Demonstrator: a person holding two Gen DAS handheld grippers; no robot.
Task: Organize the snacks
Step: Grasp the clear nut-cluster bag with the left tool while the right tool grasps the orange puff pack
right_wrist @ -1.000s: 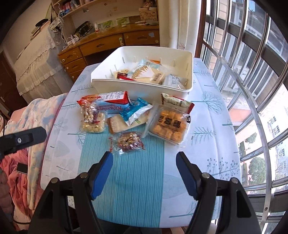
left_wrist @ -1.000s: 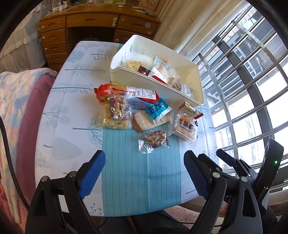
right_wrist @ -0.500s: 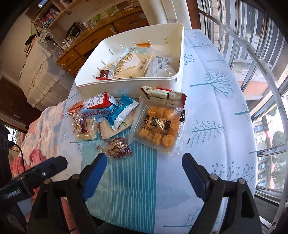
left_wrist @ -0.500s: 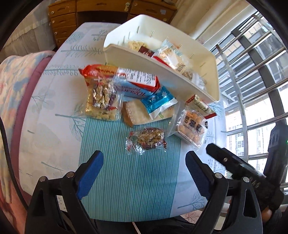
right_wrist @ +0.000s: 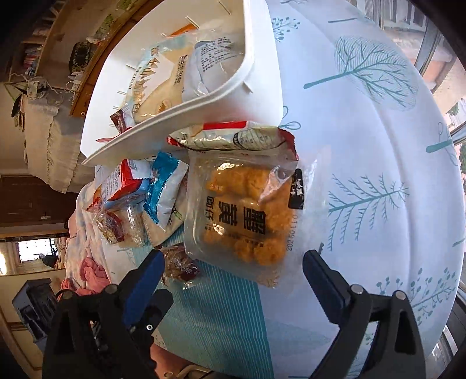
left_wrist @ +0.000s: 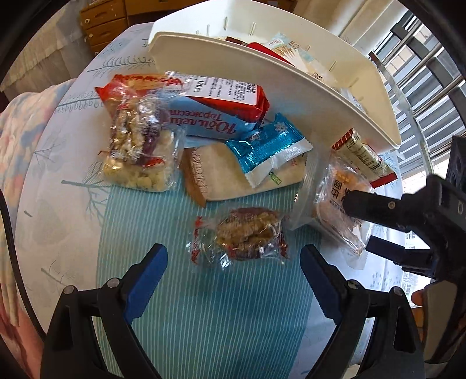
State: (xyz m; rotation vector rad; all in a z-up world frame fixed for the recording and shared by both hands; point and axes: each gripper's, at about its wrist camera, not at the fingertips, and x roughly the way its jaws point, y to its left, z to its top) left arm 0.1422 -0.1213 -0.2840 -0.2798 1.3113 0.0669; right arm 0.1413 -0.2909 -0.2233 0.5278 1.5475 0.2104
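Several snack packets lie on the table in front of a white bin [left_wrist: 291, 73] that holds more packets. My left gripper [left_wrist: 233, 268] is open, just short of a small clear nut-bar packet [left_wrist: 244, 236]. My right gripper [right_wrist: 233, 277] is open, its fingers either side of the near end of a clear pack of orange puffs [right_wrist: 244, 210]. The right gripper also shows in the left wrist view [left_wrist: 378, 224], over the puff pack [left_wrist: 337, 198]. The nut-bar packet lies by my right gripper's left finger [right_wrist: 180, 265].
A clear nougat bag [left_wrist: 137, 151], a red-and-blue wafer pack [left_wrist: 218, 108], a blue wrapper [left_wrist: 268, 148] on a beige pack [left_wrist: 221, 177] and a red-ended bar [left_wrist: 364, 157] lie by the bin. Window bars [left_wrist: 422, 58] stand right, a wooden desk [left_wrist: 102, 23] behind.
Both grippers have moved forward and down toward the snacks. The right gripper has tilted and closed in on the puff pack; the left has neared the nut-bar packet.
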